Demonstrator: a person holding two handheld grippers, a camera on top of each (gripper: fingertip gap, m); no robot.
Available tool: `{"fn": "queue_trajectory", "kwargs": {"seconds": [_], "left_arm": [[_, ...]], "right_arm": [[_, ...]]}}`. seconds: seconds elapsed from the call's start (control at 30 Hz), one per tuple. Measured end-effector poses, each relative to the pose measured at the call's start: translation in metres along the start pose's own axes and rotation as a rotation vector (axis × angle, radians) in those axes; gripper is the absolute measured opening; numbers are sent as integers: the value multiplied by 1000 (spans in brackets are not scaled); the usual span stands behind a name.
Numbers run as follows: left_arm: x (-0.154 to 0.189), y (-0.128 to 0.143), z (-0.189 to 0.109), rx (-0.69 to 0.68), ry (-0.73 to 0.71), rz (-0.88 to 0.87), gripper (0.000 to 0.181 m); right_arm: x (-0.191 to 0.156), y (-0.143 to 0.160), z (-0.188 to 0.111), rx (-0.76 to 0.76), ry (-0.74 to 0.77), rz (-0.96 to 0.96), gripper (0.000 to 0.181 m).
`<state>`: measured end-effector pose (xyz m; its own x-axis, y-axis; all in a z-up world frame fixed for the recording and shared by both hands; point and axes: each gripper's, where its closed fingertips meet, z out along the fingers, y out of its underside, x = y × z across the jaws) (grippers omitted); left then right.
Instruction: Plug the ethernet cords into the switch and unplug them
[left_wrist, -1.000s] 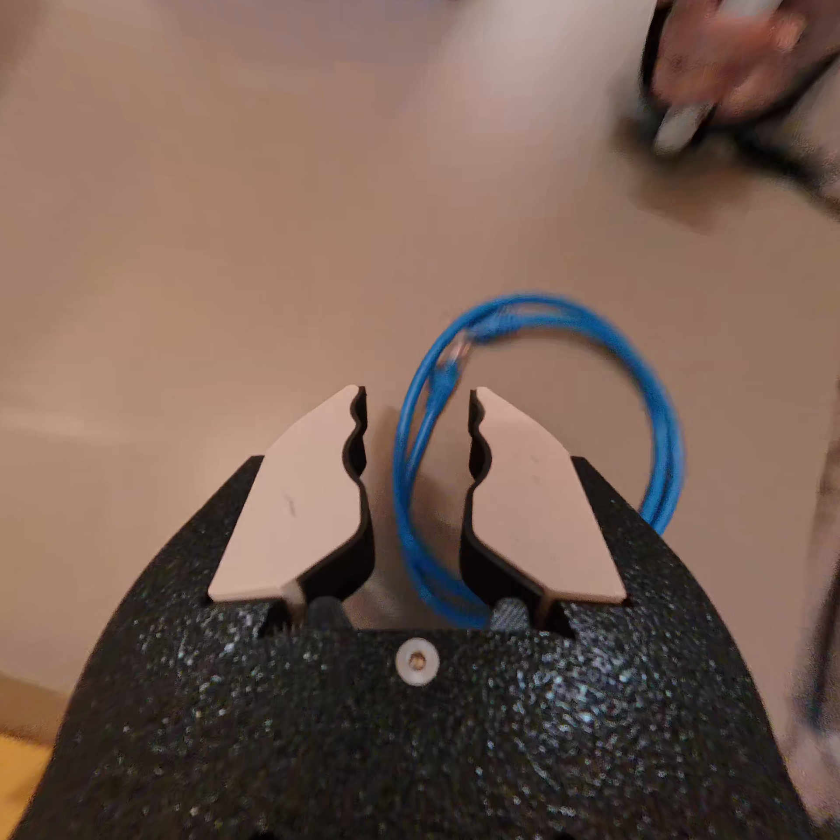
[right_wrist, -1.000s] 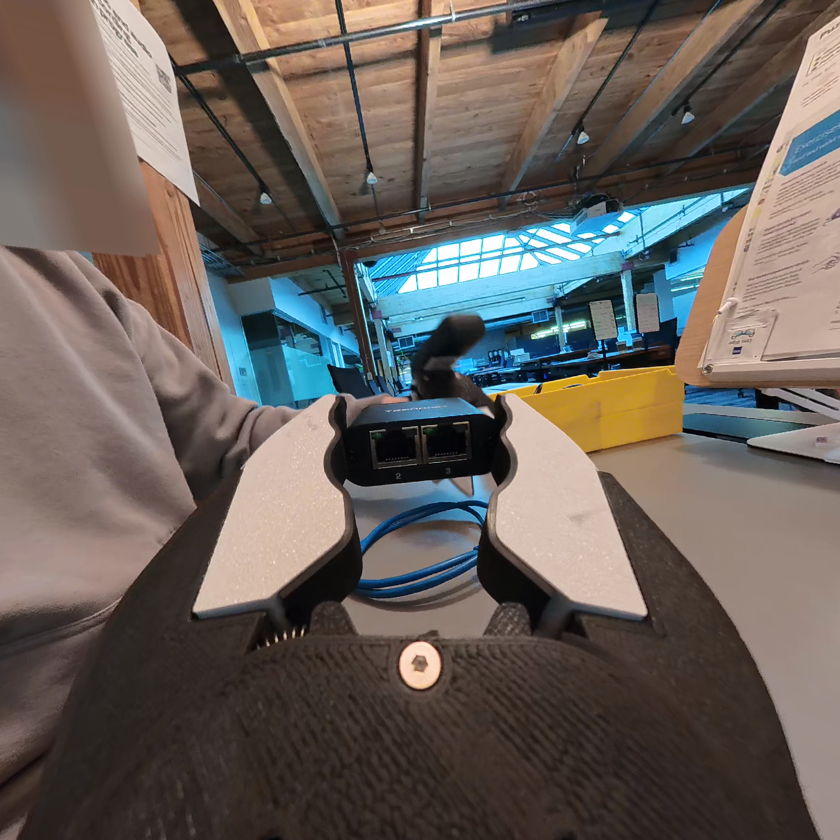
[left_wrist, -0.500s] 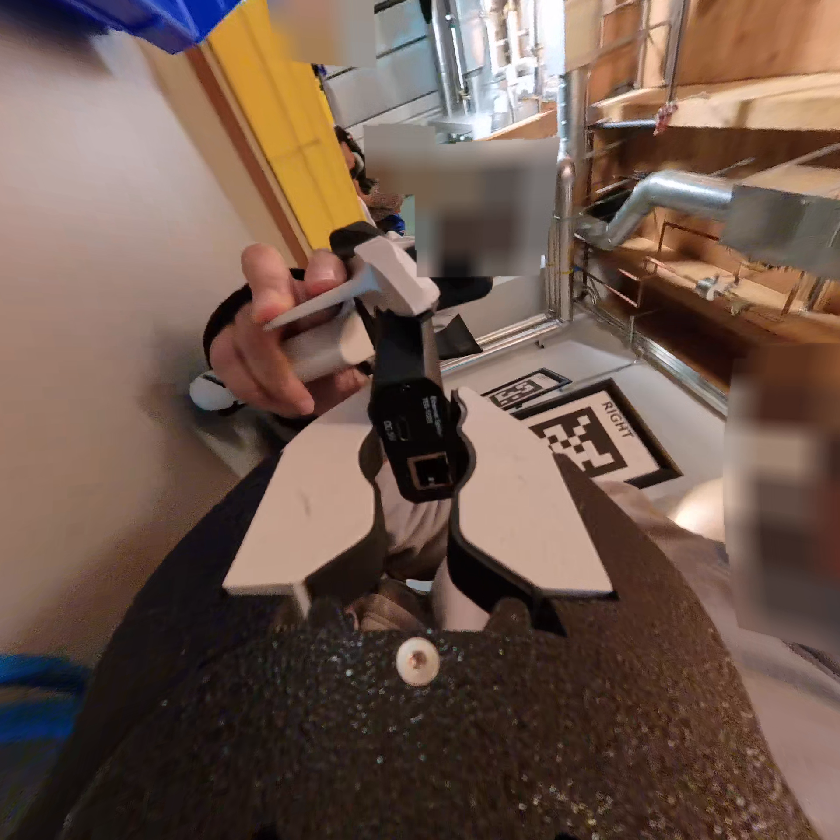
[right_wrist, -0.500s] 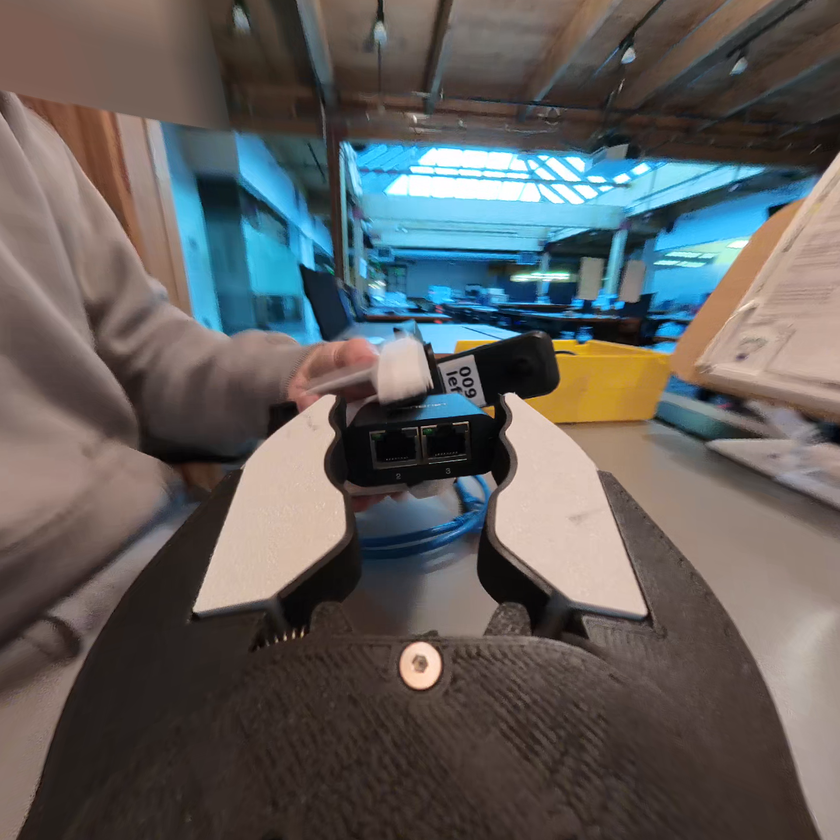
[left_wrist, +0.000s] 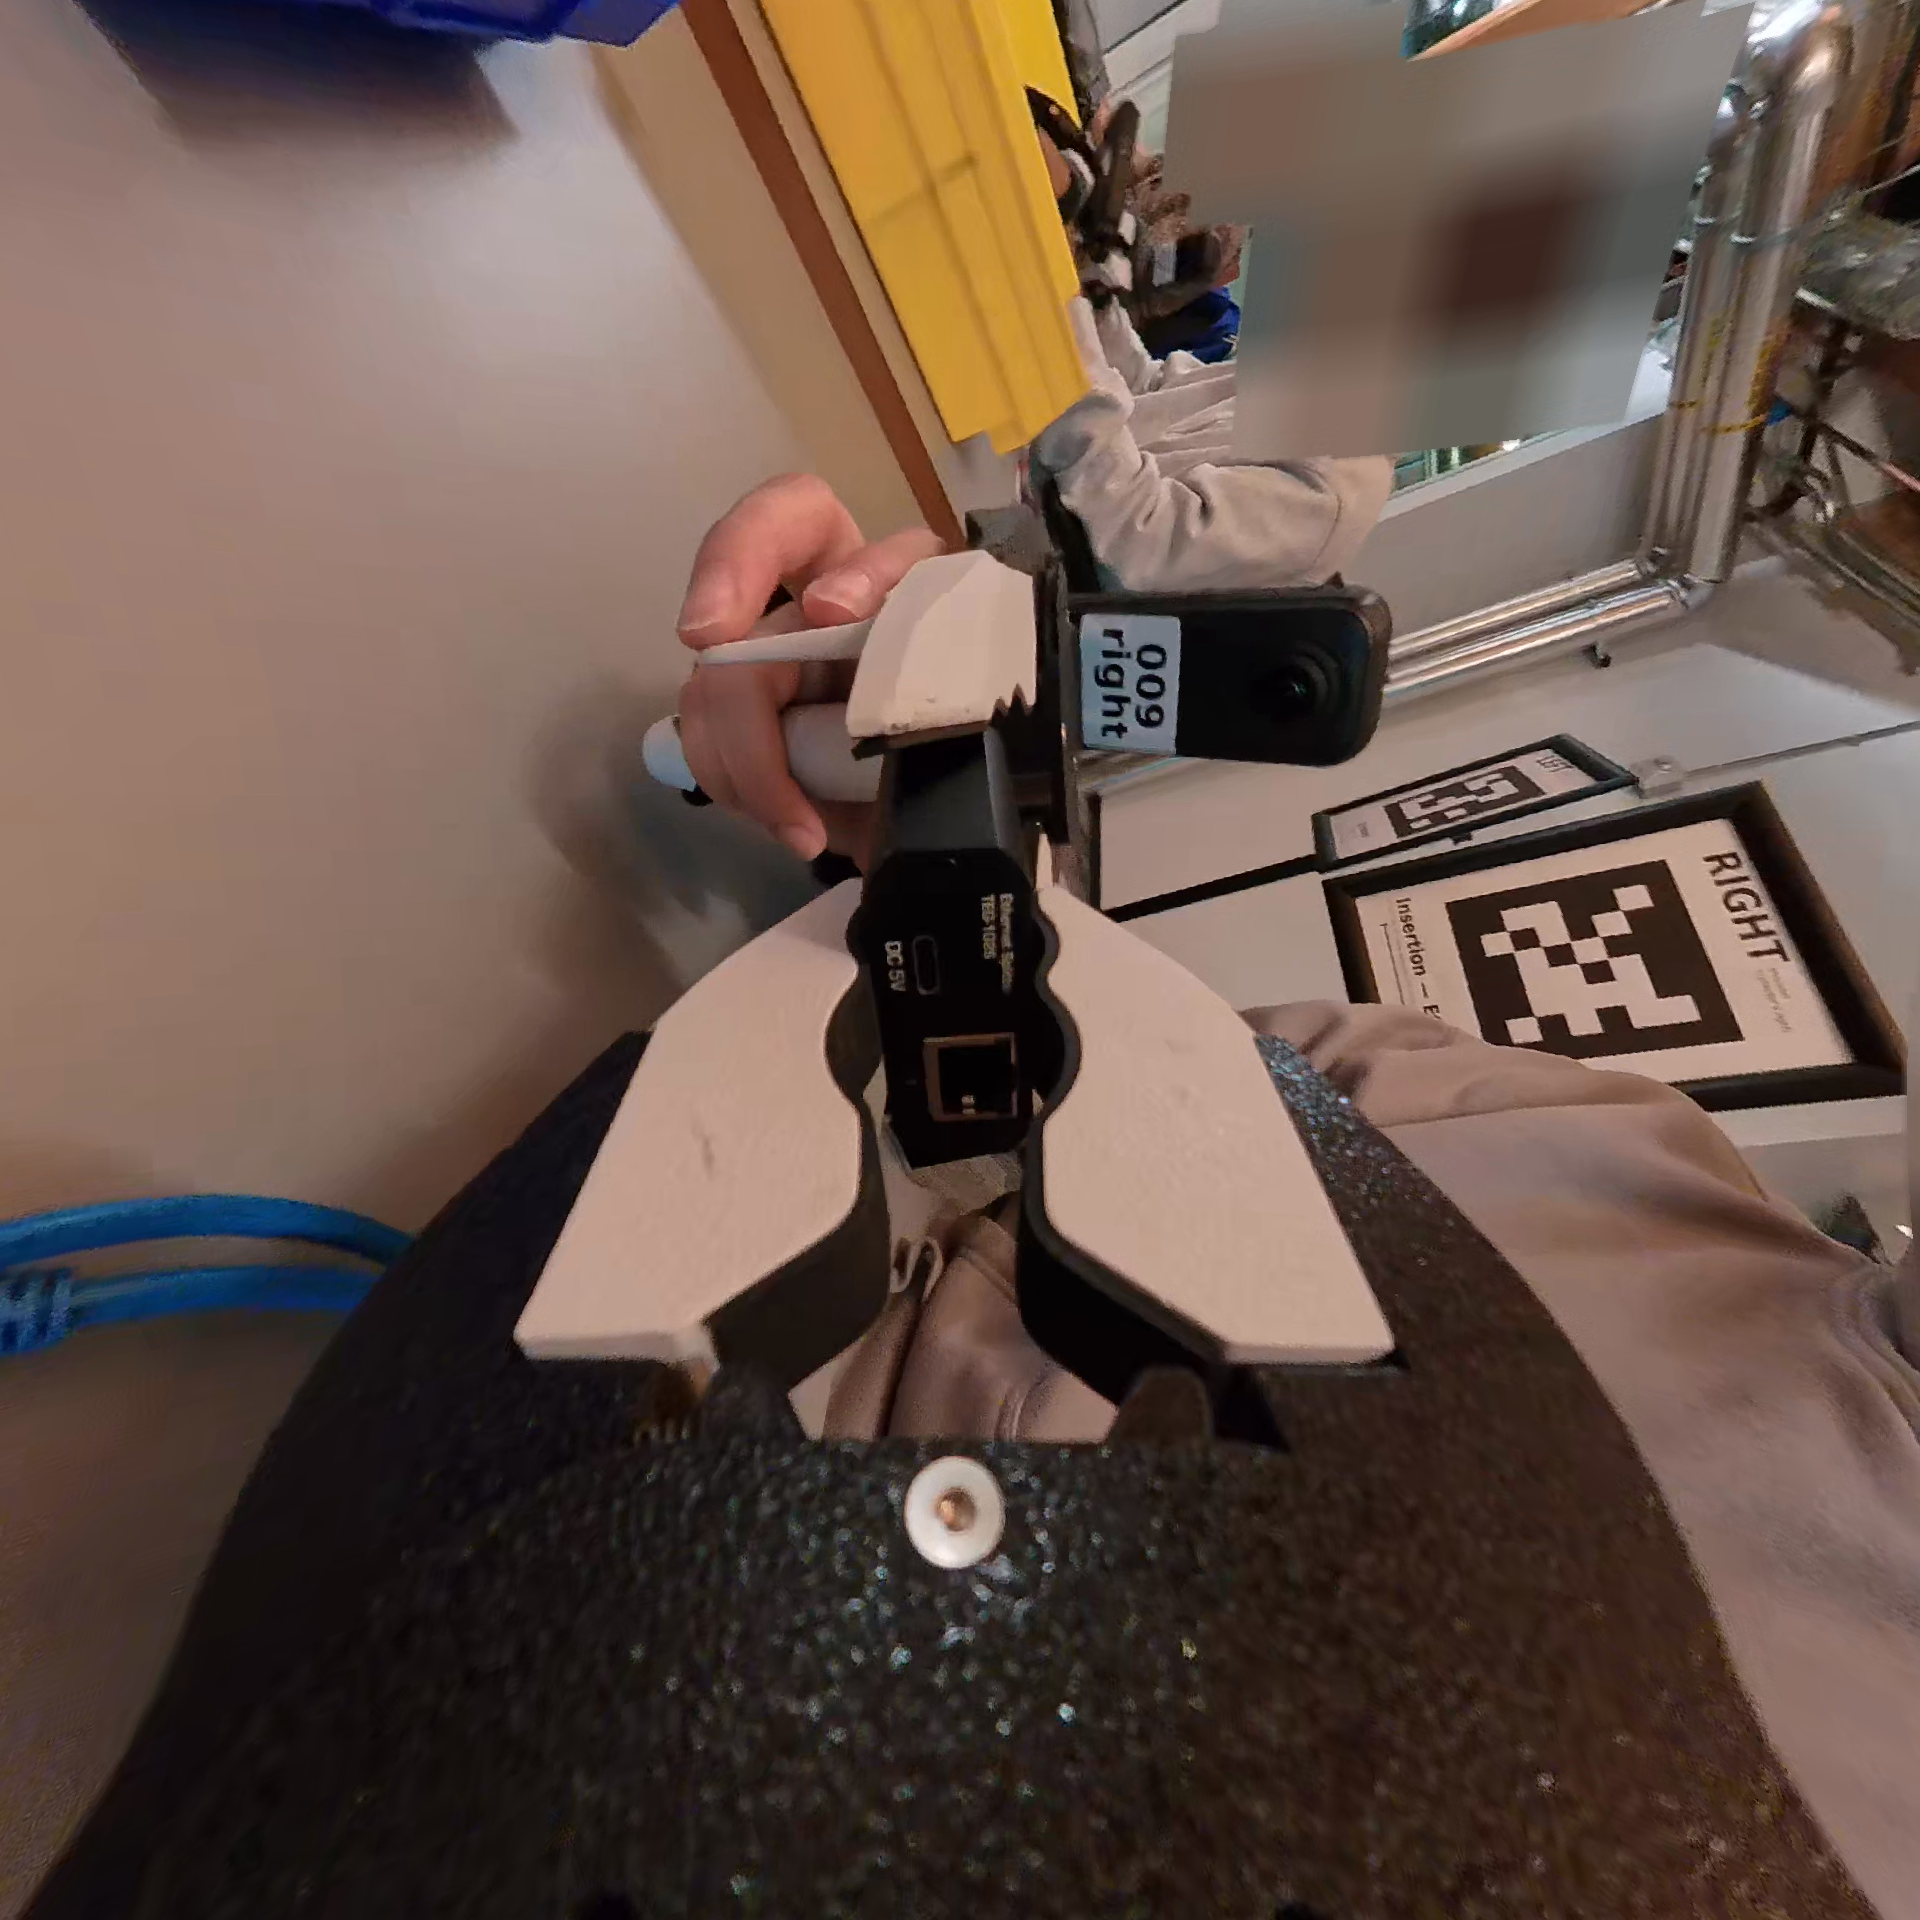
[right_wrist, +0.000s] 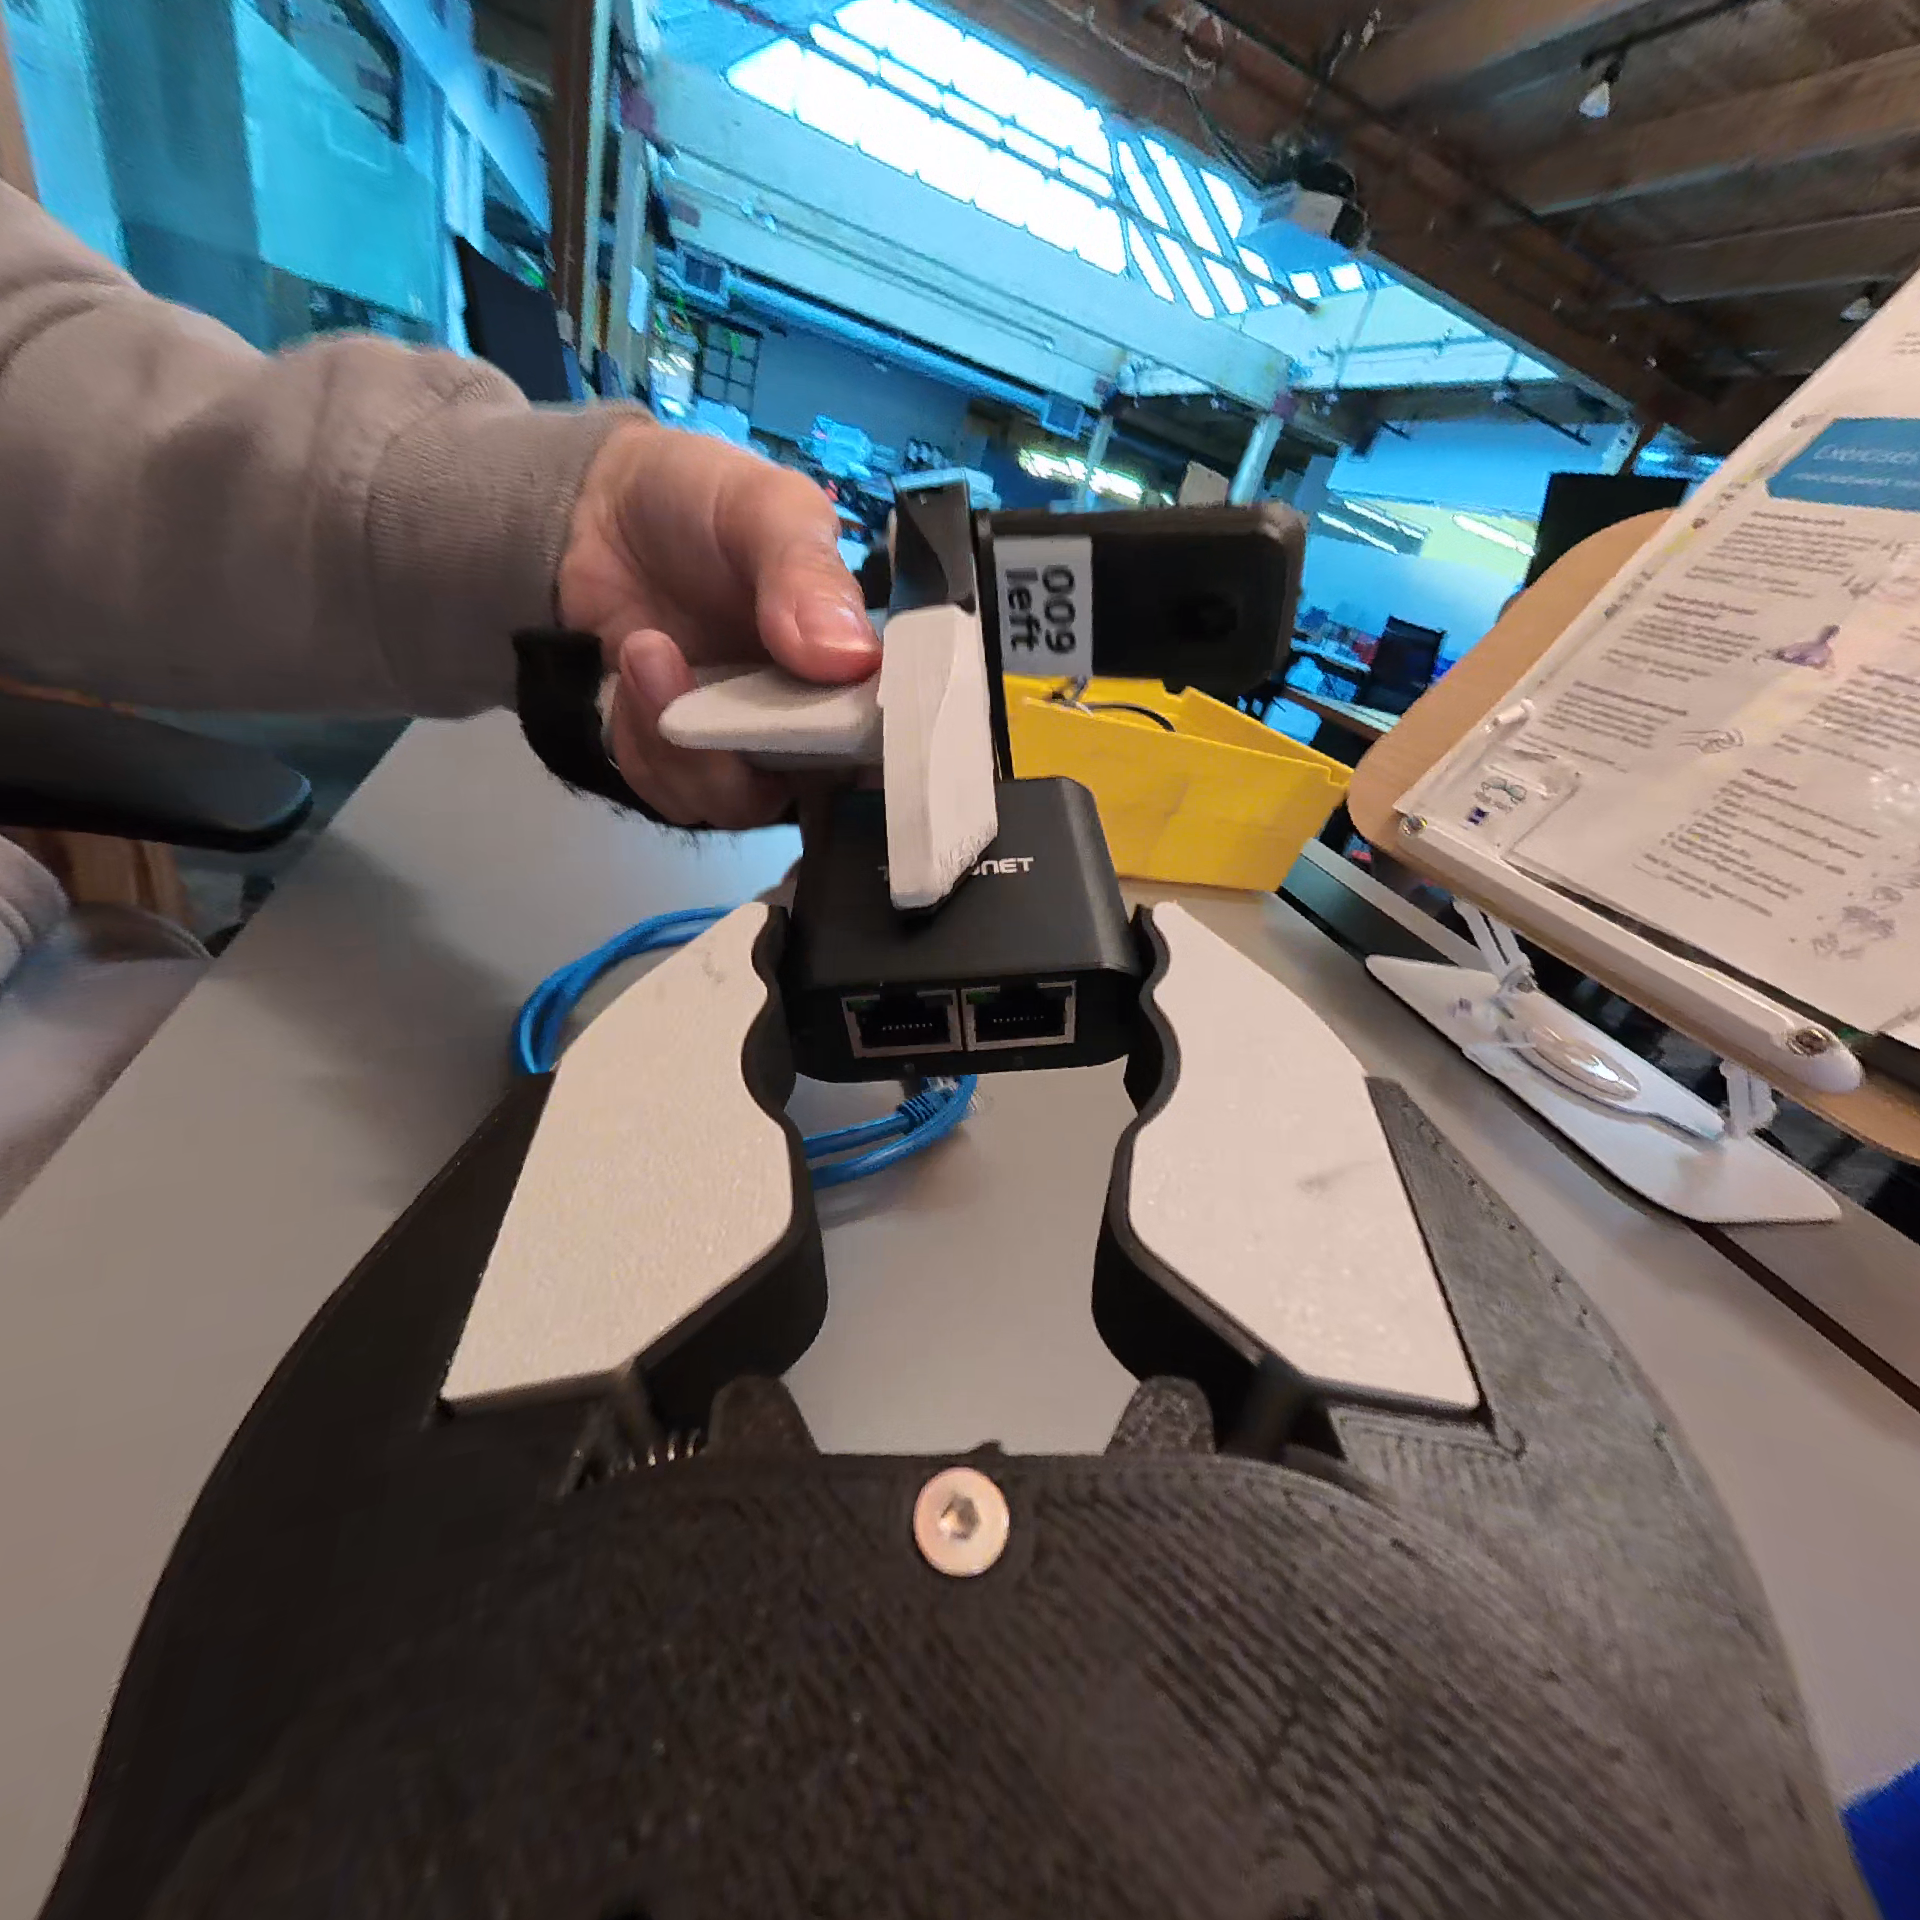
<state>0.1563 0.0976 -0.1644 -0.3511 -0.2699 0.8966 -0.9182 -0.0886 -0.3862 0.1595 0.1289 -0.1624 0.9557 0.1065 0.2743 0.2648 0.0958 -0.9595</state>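
A small black ethernet switch is held above the grey table. My right gripper is shut on its sides, with two empty ports facing this camera. My left gripper is shut on the opposite end, where one empty port and a power socket show on the switch. One of the left gripper's white fingers lies across the switch's top. A blue ethernet cord lies coiled on the table below, unplugged. The cord also shows in the left wrist view.
A yellow bin stands behind the switch. A tilted document stand is at the right. Framed marker cards lie on the table. The person's hand and grey sleeve reach in from the left. My left and right fingertips are right by each other.
My left gripper left the blue cord on the table, swung up to the switch and closed on its end. My right gripper kept hold of the switch and tilted downward.
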Motion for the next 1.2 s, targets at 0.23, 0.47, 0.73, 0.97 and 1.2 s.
{"fn": "queue_trajectory", "kwargs": {"seconds": [0.23, 0.47, 0.73, 0.97, 1.2], "left_arm": [[-6, -6, -6, 38, -36, 15, 25], [-27, -44, -74, 178, -341, 350, 43], [-97, 14, -95, -24, -700, 249, 35], [-123, 43, -58, -84, -749, 186, 34], [-130, 30, -48, -36, -808, 307, 29]], "right_arm": [[3, 8, 7, -56, 28, 63, 62], [38, 1, -22, 72, 128, 298, 63], [48, 13, -26, 61, 190, 308, 63], [45, 13, -25, 61, 166, 310, 62], [44, 11, -26, 72, 154, 315, 62]]}}
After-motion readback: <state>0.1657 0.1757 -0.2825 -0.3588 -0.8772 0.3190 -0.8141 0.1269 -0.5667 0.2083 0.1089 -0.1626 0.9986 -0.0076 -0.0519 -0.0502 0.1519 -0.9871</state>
